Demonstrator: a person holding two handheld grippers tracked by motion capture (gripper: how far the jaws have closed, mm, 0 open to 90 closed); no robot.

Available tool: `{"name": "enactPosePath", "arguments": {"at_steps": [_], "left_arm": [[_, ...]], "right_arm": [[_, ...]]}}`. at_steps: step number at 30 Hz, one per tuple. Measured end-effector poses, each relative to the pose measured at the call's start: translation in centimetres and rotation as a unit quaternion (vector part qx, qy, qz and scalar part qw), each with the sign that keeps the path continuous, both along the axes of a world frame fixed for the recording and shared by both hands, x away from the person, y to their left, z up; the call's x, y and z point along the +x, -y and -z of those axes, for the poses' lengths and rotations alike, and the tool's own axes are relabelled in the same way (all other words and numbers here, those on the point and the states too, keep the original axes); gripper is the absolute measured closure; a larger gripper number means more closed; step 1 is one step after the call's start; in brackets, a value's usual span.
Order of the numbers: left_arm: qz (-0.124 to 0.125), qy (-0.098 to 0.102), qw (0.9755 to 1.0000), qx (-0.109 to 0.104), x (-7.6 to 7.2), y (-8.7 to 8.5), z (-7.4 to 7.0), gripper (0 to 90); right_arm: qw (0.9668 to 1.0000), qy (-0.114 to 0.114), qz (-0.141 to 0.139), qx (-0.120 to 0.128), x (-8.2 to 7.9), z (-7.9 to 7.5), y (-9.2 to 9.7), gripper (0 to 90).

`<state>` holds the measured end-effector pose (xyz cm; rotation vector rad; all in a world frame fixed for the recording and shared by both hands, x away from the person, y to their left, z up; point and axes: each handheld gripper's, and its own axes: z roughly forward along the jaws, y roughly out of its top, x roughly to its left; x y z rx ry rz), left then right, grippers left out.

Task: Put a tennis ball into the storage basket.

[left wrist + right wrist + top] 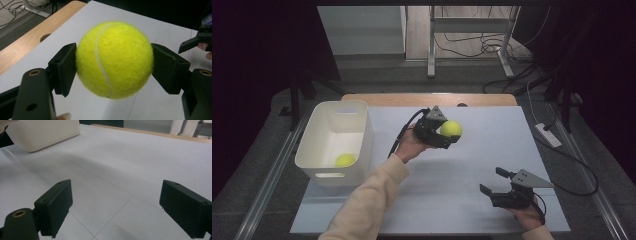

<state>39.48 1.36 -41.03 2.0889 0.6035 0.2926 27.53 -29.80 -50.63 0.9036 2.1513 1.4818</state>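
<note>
Held ball: a yellow-green tennis ball [451, 129] is clamped by the left gripper [447, 135], lifted clear of the table [472, 165] approx. over its middle, well right of the bin. In the left gripper view the tennis ball [114, 59] is seen pressed betw. both black pads [63, 68], one on each side, w/ its white seam facing the camera and the white sheet below it.

Left gripper: clenched on the ball. It is carried by the left hand [409, 146], jaws pointed to the right in the high view, grey plate on top, black cable trailing back along the cream sleeve [372, 195].

Right gripper [496, 184]: released, nothing betw. the jaws. It is held low at the near right part of the table by the right hand [528, 214], jaws pointed left. In the right gripper view its jaws are seen spread wide over bare white sheet.

Bin: a white plastic bin [357, 135] stands at the table's left edge, open top, handle slot on the near wall. A corner of the bin [42, 133] is seen far off in the right gripper view.

Second ball [345, 160]: lies inside the bin, at its near right corner, on the bottom.

Table: white sheet w/ a strip of wood showing along the far edge.
</note>
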Motion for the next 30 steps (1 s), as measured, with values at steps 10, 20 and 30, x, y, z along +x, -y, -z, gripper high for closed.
{"name": "enactPosePath", "arguments": {"at_steps": [10,20,30], "left_arm": [[-0.005,0.003,1.0,-0.003,-0.5,-0.8,-0.5,27.0],[-0.015,0.008,0.9998,-0.007,-1.0,-1.8,-1.0,27.0],[-0.025,0.017,0.9994,-0.016,-1.6,-3.5,-1.9,27.0]], "right_arm": [[1.0,-0.002,0.0,-0.002,0.0,0.0,0.0,11.5],[1.0,-0.001,0.0,-0.001,0.0,0.0,0.0,11.6],[1.0,0.0,0.001,-0.004,-0.2,0.0,0.0,11.5]]}}
